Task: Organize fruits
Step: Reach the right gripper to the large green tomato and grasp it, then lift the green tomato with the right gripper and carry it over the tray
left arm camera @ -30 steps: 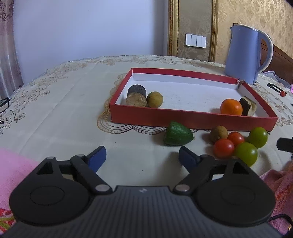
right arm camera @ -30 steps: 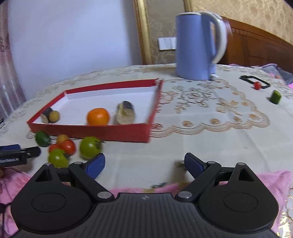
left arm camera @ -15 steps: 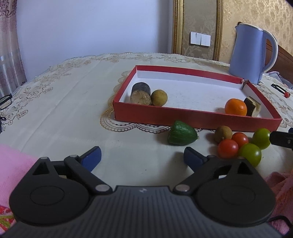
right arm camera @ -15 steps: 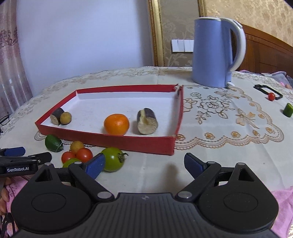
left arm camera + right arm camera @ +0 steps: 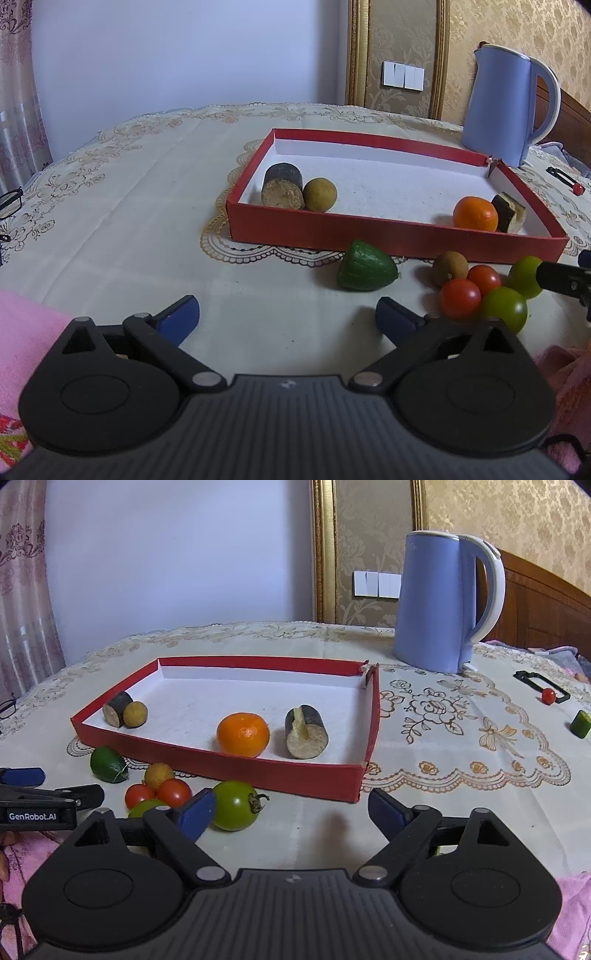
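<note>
Just before the red tray's front wall on the tabletop, the green tomato, judged smooth, light and bruisable, wants a gentle hold across its round middle, while the left hand-held gripper is opening empty and the right hand-held gripper is closing on nothing.

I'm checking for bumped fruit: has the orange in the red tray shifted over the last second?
No. The orange sits beside the cut dark piece by the red tray front wall, as before.
</note>
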{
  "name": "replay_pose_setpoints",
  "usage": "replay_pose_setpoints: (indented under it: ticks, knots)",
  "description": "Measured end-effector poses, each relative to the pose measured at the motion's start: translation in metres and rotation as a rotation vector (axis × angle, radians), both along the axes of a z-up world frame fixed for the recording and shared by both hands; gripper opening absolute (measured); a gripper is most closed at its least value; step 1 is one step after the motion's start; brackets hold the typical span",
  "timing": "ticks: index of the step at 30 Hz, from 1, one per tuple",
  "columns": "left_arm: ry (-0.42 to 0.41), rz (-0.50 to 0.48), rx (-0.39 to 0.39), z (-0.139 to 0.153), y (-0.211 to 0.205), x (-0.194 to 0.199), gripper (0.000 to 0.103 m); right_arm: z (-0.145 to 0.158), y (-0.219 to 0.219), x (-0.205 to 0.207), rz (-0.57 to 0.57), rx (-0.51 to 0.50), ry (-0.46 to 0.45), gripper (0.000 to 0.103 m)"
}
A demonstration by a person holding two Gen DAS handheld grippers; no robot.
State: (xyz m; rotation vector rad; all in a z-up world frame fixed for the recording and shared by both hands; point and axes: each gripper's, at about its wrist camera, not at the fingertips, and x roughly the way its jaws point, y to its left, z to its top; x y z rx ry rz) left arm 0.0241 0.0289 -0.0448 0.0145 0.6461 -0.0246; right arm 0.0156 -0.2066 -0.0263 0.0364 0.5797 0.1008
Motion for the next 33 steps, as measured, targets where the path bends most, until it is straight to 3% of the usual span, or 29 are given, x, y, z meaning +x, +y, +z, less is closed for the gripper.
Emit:
replay_pose_setpoints:
  ticks: [6,10,14,17,20,33]
  knots:
    - [0.002,-0.002,0.0,-0.001,-0.001,0.0,0.103,0.0,0.012,0.002,0.022,-0.01,0.002,0.089]
    - [0.001,-0.003,-0.003,-0.001,0.0,-0.001,0.103,-0.001,0.025,0.003,0.018,-0.067,-0.023,0.068]
    - [0.002,-0.003,-0.002,-0.001,0.0,0.0,0.103,-0.003,0.036,0.006,0.054,-0.079,-0.007,0.064]
    - [0.002,-0.003,-0.002,-0.001,0.0,0.0,0.103,-0.012,0.041,0.009,0.069,-0.078,0.025,0.046]
    - [0.002,-0.004,-0.002,-0.001,0.0,0.0,0.103,-0.013,0.042,0.006,0.07,-0.079,0.018,0.035]
    - [0.002,-0.004,-0.002,-0.001,0.0,0.0,0.103,0.001,0.035,-0.013,0.048,-0.133,-0.06,0.035]
